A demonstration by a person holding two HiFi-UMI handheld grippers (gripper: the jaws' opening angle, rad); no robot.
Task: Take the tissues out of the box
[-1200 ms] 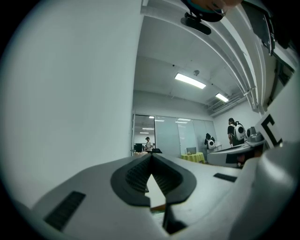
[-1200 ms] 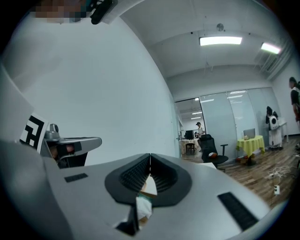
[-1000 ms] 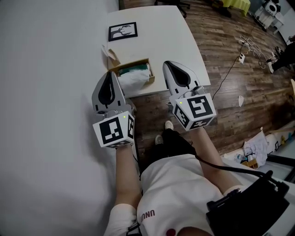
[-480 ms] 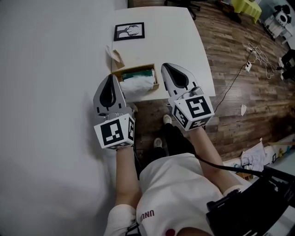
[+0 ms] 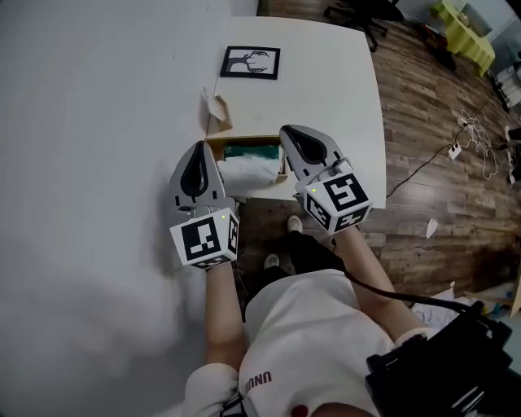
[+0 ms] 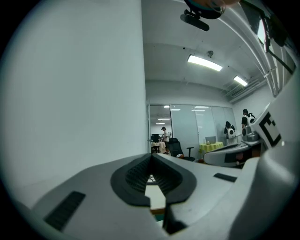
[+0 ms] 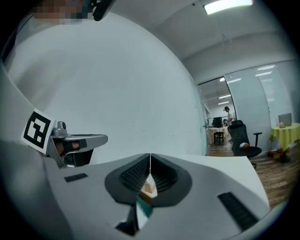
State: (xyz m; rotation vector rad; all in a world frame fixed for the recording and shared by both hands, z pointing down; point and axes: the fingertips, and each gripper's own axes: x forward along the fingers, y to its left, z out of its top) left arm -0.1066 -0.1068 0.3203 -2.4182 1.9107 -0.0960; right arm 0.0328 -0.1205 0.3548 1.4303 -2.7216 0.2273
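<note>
An open cardboard box stands at the near edge of the white table, next to the wall. White tissues and a green pack fill it. Its torn flap lies just behind it. My left gripper is shut and empty, its tip at the box's left near corner. My right gripper is also shut and empty, its tip over the box's right edge. Neither touches the tissues. In the left gripper view the left gripper points level across the table. The right gripper view shows the right gripper with the box visible behind its pads.
A framed picture lies further back on the table. A white wall runs along the left. Wooden floor with cables lies to the right, and an office chair stands beyond the table. Black gear sits by my right side.
Both grippers have moved forward and down toward the box; their tips now flank it. Both stay shut.
</note>
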